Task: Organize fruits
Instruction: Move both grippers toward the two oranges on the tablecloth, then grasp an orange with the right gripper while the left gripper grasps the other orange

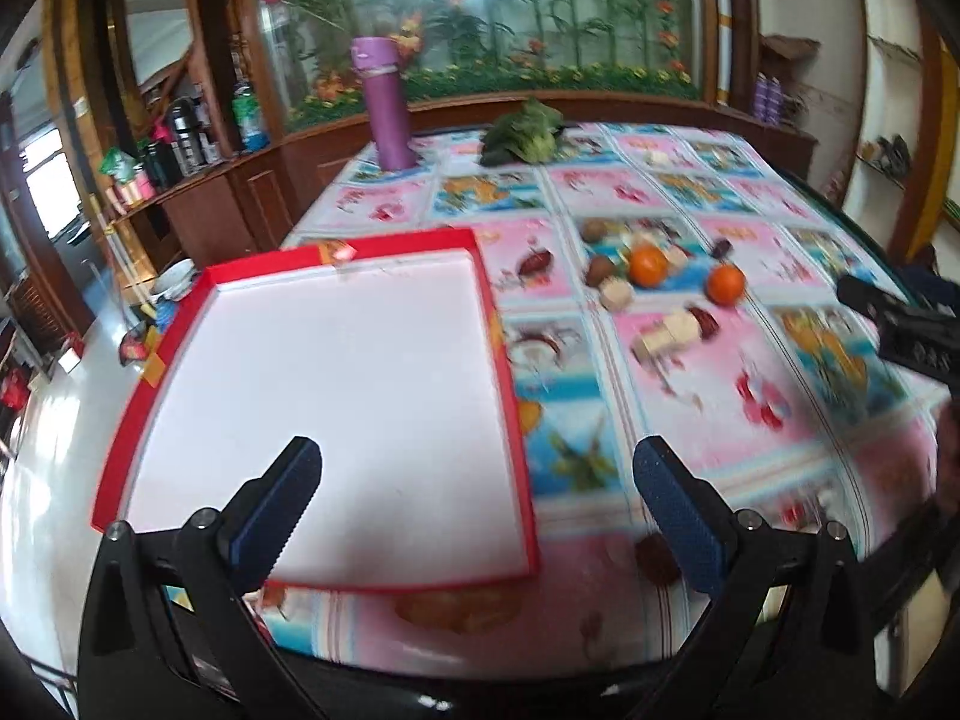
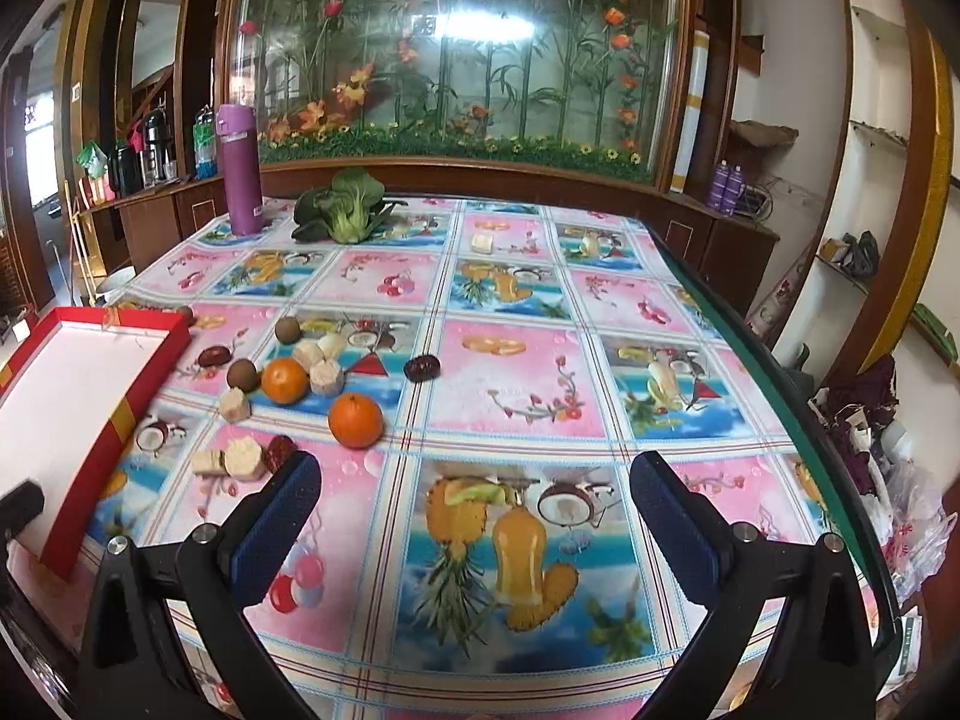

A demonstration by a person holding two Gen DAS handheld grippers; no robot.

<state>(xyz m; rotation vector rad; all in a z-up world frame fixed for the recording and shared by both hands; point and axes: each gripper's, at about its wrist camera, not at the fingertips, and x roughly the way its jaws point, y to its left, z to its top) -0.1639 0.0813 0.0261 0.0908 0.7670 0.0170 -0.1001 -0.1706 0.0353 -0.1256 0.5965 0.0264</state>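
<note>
Lived-in home, dining or sitting room by the look of it. Table under a fruit-print oilcloth (image 2: 516, 360), purple thermos (image 2: 239, 171) at its far left corner, leafy greens (image 2: 342, 204) near the far edge. Behind, wood-framed glass panel with artificial flowers and bamboo (image 2: 456, 54). Left: wooden sideboard (image 2: 162, 204) crowded with flasks and bottles. Right: white wall shelves (image 2: 870, 138) holding odds and ends, plastic bags (image 2: 912, 516) heaped below.
</note>
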